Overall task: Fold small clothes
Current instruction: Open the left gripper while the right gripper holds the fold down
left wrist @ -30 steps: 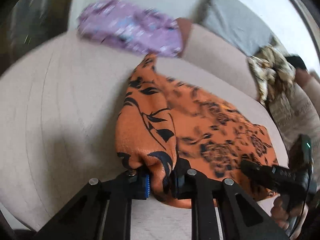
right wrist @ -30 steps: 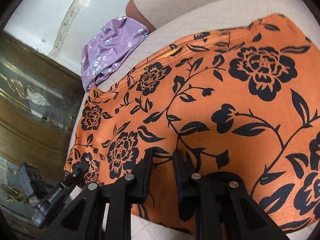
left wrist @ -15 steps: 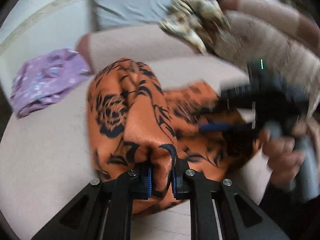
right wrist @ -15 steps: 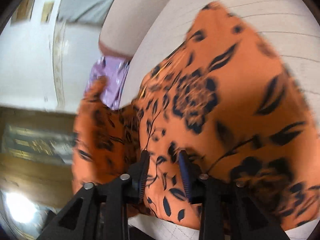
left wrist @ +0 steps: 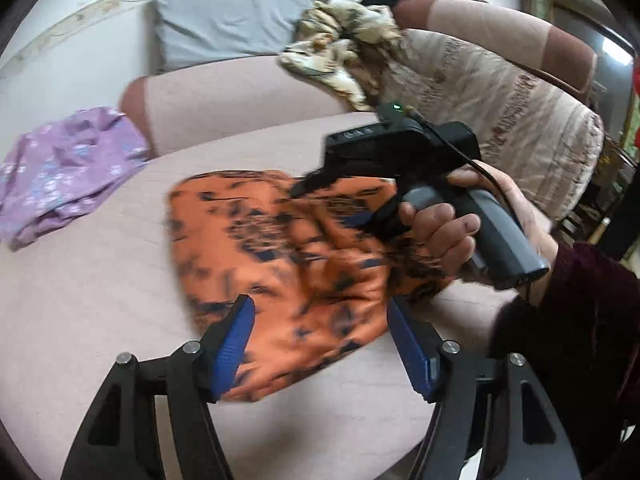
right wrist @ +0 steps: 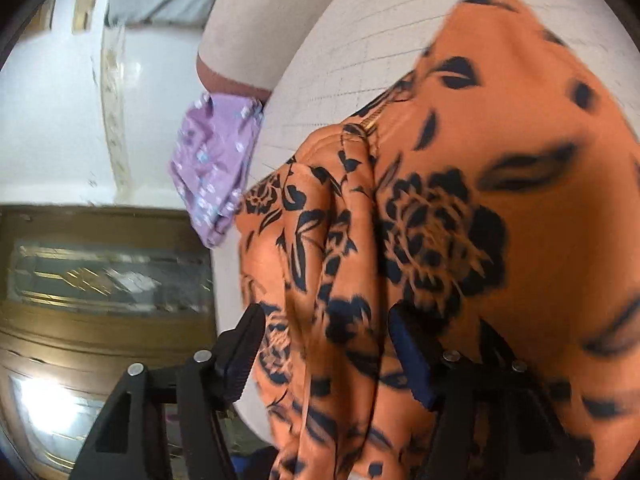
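The garment at the centre of the frame was orange with black roses, leaves and stems; a second cloth at the left edge was lilac with small pale blue and white flowers. The couch seat was plain pinkish beige, the cushion at upper centre grey. Each hand-held gripper was black with blue pads. The sleeve at lower right was dark maroon
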Tool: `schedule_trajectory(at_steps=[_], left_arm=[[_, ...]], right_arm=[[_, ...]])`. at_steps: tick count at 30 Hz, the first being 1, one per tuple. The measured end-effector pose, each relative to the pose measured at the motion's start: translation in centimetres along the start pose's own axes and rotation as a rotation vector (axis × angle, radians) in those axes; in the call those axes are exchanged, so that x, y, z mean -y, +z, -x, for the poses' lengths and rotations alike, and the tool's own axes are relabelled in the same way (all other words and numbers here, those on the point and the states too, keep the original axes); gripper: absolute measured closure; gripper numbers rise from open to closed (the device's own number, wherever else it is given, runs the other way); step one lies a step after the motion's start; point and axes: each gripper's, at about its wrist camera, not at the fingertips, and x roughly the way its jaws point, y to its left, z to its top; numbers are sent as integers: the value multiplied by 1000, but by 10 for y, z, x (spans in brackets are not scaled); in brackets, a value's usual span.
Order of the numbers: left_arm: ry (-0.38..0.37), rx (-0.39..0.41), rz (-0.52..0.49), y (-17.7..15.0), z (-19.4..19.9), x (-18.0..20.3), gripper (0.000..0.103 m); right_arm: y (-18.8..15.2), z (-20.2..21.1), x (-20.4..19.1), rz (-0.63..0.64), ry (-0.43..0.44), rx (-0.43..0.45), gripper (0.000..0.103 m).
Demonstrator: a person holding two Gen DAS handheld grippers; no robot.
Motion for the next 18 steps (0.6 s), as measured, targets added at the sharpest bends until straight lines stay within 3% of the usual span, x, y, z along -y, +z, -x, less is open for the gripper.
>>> schedule_trajectory(at_steps=[3,7,9,10,13,18], left_arm=[[99,-63,29,-7,-10,-25,34],[106,-119,160,-21,-28,-56,34],[87,-138,208,-26,-36,-60,34],[77,-144,215,-27,-40,-58,34],[67,-144,178,-24,-42,-46,34],[-3,-103,138,-3,-38,-16,34]], right_arm=[[5,-15,-11,24,-16,-22,34],[7,-29,-28,72,-66,10,33],[6,-35,-35,119,-120,33,50],[6,-38,-41,161,-150,49,78],[0,-29,-49,232,-181,88,87],[-5,26,-66,286,-110,247,88]])
